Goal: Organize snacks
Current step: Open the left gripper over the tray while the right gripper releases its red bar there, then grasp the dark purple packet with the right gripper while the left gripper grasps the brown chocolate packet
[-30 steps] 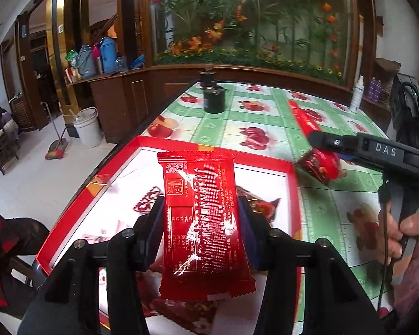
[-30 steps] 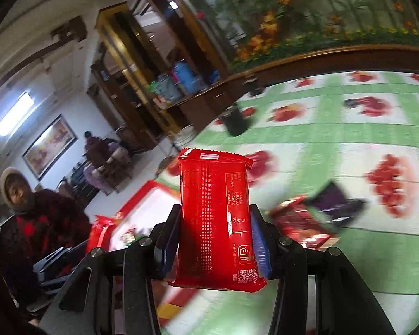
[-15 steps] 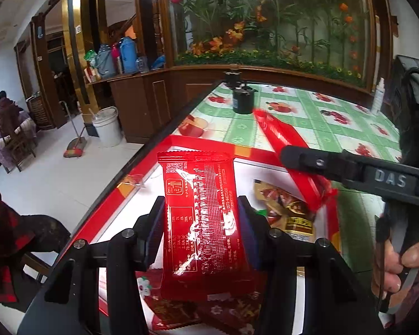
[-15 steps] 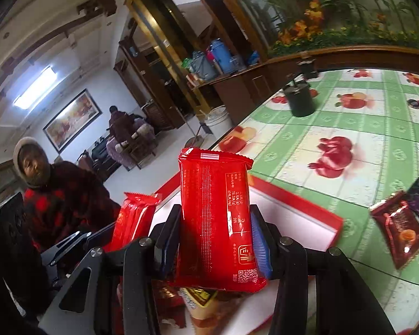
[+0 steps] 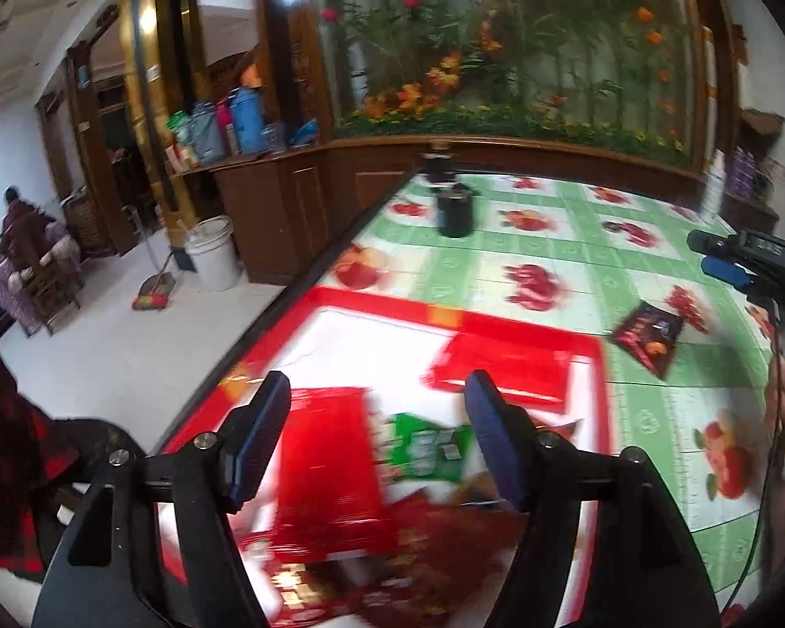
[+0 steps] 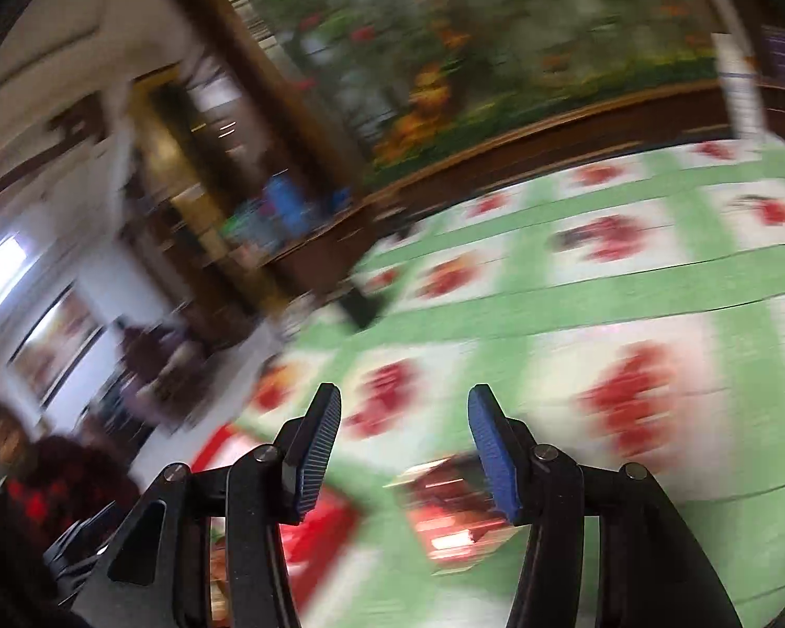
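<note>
My left gripper (image 5: 377, 413) is open and empty above the red-rimmed tray (image 5: 387, 309). A red snack packet (image 5: 329, 471) lies blurred in the tray just below its jaws. A second red packet (image 5: 502, 369) lies at the tray's far right, with a green packet (image 5: 426, 445) and other snacks between. A dark red packet (image 5: 646, 337) lies on the tablecloth right of the tray. My right gripper (image 6: 403, 418) is open and empty over the tablecloth; it also shows at the right edge of the left wrist view (image 5: 727, 256). The right wrist view is blurred; a dark red packet (image 6: 455, 513) lies under its jaws.
The table has a green and white fruit-print cloth (image 5: 549, 240). A black cup (image 5: 455, 214) stands at the far end and a white bottle (image 5: 714, 191) at the far right. The table's left edge drops to the floor, with a white bucket (image 5: 212, 251) there.
Both grippers have opened and let go of their red packets, which now lie in the tray. The right gripper has swung away to the right over the tablecloth.
</note>
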Demonstrator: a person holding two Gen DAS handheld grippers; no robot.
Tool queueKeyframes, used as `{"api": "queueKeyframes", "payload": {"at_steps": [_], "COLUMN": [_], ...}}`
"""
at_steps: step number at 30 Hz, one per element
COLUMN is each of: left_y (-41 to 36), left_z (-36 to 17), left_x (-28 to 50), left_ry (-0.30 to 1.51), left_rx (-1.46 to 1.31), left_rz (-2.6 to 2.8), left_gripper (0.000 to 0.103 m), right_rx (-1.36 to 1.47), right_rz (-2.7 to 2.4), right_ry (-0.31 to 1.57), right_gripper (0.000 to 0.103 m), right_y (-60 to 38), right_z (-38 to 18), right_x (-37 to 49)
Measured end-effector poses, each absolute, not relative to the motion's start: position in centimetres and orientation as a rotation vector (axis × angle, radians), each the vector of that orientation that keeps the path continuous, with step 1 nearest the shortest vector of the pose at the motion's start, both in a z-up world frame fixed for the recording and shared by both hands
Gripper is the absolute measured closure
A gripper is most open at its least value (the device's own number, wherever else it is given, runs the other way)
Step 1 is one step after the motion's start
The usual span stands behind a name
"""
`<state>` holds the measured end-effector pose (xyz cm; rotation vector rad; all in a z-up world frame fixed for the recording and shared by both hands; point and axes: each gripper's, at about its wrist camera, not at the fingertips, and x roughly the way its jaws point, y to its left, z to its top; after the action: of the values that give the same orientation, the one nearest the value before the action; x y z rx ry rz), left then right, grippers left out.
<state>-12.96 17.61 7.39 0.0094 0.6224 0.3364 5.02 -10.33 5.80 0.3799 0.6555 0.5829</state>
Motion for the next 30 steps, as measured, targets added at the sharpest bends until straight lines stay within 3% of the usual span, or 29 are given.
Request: {"api": "queueKeyframes", "payload": {"at_steps": [6, 12, 21, 30], "left_y": [12.8, 9.9, 8.3, 3.6], "left_z": [7.2, 7.1, 8.9, 6.8], "left_x": [-10.9, -10.5, -9.9, -2.9], "left_ry": [0.652, 0.684, 0.738, 0.868], "left_rx": [0.05, 0.073, 0.007, -0.019], "left_rz": [0.238, 0.203, 0.151, 0.069], "left_gripper": [0.032, 0.032, 0.032, 0.032], "right_rx": [0.448, 0.188, -0.17, -0.057], "right_rz": [0.47, 0.513, 0.468, 0.375], "right_ry": [0.759, 0.807, 0.871, 0.944], "right_gripper": [0.05, 0.051, 0.064, 0.064], "right_y": [-14.4, -8.4, -5.4, -13.4], "right_z": [3.1, 1.9, 0.0, 0.4], "right_x": [8.8, 9.0, 7.3, 8.4]}}
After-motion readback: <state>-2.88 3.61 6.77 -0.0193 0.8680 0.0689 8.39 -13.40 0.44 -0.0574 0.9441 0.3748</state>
